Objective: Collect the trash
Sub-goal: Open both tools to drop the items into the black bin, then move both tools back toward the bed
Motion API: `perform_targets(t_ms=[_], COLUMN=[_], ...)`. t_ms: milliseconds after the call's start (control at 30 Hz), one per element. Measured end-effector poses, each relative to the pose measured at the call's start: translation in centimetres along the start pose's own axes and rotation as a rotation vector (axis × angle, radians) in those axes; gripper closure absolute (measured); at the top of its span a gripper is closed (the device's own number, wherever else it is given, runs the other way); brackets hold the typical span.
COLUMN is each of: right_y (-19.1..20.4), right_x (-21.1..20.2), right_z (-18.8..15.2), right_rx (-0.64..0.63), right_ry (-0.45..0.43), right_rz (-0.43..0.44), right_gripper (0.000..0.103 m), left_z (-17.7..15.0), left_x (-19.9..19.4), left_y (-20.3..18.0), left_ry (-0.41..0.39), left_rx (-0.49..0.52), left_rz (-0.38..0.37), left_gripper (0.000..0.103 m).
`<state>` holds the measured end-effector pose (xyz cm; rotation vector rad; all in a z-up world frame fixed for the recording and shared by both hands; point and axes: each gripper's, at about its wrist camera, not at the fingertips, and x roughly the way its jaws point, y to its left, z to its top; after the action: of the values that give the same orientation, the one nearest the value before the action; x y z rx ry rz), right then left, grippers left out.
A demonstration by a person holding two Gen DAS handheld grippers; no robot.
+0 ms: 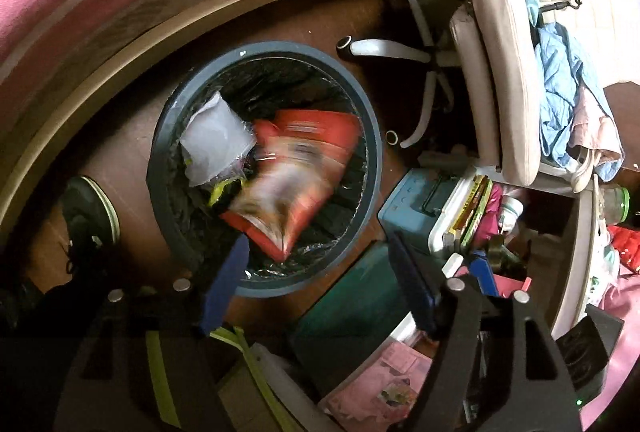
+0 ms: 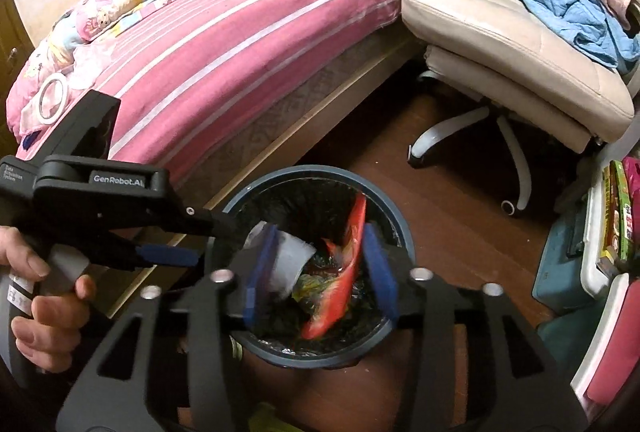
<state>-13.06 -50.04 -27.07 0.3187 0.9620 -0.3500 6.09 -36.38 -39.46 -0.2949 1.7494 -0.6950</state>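
Open bin [image 2: 240, 204] mouth; bed [image 2: 224, 44] left, chair [image 2: 504, 44] and boxes [image 2: 560, 264] right.

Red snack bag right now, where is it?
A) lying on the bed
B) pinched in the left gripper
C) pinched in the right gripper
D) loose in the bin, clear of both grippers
D: the red bag sits blurred inside the bin, and the pads of the left gripper and right gripper stand apart without touching it.
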Motion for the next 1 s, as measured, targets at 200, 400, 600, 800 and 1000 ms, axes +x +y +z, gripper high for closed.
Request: perform_targets(t_ms=[200,400,600,800,1000], right_y=[-0.2,0.4,1.8,4.2,7.1], right_x=[-1.2,-2.6,-4.4,-6.0,-8.1], right_z=[-0.1,0.3,1.0,2.0,3.6], right_rx=[0.019,0.017,0.005,-0.054,-0.095], right_ry=[-0.031,-0.063,-0.108,-0.162,-0.217], right_rz=[-0.016,-0.013,-0.009,-0.022,0.025], right_gripper=[0.027,0.021,0.017,0.011,0.007], left_z=[-0.4,-1.1,-2.0,-2.8,-3.4], left_x=[-0.8,-2.3,-5.0,-7.9,-11.8], left_y=[0.3,-0.1,-0.9,-0.6,-0.2], left_ry=[-0.017,-0.051,-0.124,-0.212,-0.324], left_rx=[-0.001,0.023,0.065,0.061,0.057], left_rz=[-0.011,-0.029,-0.073,-0.114,-0.161], left_gripper=[0.031,0.03,0.026,0.023,0.022])
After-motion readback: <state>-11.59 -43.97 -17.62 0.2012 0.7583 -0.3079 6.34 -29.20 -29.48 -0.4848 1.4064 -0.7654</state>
